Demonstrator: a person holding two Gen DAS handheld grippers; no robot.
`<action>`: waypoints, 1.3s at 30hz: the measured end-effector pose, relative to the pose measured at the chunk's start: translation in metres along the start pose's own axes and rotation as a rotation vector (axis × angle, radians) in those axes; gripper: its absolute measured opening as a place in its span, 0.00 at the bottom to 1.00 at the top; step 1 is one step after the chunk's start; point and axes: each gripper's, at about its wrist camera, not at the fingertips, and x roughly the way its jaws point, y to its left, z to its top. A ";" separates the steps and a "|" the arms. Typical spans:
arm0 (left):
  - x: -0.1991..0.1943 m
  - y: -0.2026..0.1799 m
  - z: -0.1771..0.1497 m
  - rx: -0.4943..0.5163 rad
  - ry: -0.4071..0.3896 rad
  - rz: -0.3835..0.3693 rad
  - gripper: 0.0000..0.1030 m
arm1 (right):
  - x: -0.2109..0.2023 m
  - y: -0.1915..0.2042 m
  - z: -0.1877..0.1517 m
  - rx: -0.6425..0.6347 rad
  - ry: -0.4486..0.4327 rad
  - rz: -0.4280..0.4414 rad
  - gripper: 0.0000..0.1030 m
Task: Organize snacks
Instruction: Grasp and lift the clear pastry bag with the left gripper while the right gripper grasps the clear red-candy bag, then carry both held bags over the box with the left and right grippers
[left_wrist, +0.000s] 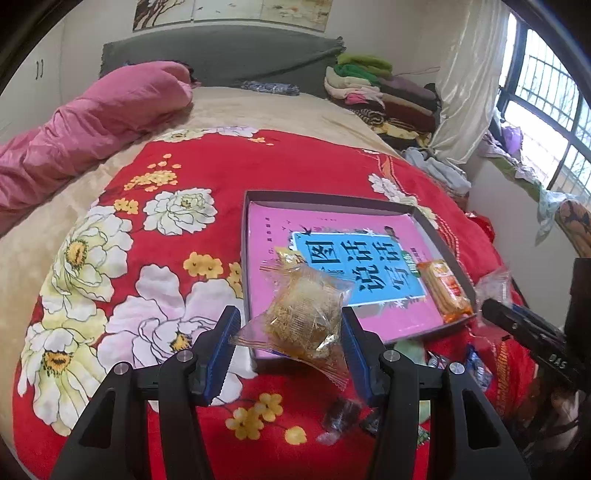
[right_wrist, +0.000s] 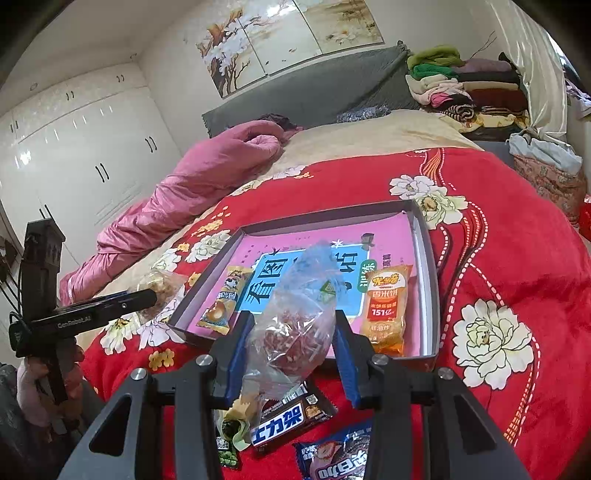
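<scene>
Snacks being carried in both tools: left hand-held gripper (left_wrist: 291, 334) pinching a clear-wrapped golden cake (left_wrist: 304, 314) by its middle, above the near corner of the shallow box (left_wrist: 424, 212) on the bed's red floral blanket (left_wrist: 184, 166); right hand-held gripper (right_wrist: 293, 349) squeezing a thin plastic bag of reddish strips (right_wrist: 295, 321) above the box's near edge. Both looking light, soft, crinkly and probably slippery; likely crumbling under pressure, so gripping gently mid-body. Orange rice cracker pack (right_wrist: 384, 310) already lying inside; chocolate bar (right_wrist: 291, 417) waiting on the blanket.
</scene>
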 end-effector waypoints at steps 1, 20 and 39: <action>0.002 -0.001 0.000 0.004 0.000 0.006 0.55 | 0.000 -0.001 0.001 0.001 -0.003 0.000 0.42; 0.041 0.001 0.002 0.018 0.036 0.111 0.55 | 0.003 -0.008 0.011 0.007 -0.028 -0.002 0.42; 0.055 -0.007 -0.001 0.038 0.062 0.114 0.55 | 0.011 -0.010 0.019 0.001 -0.040 -0.006 0.42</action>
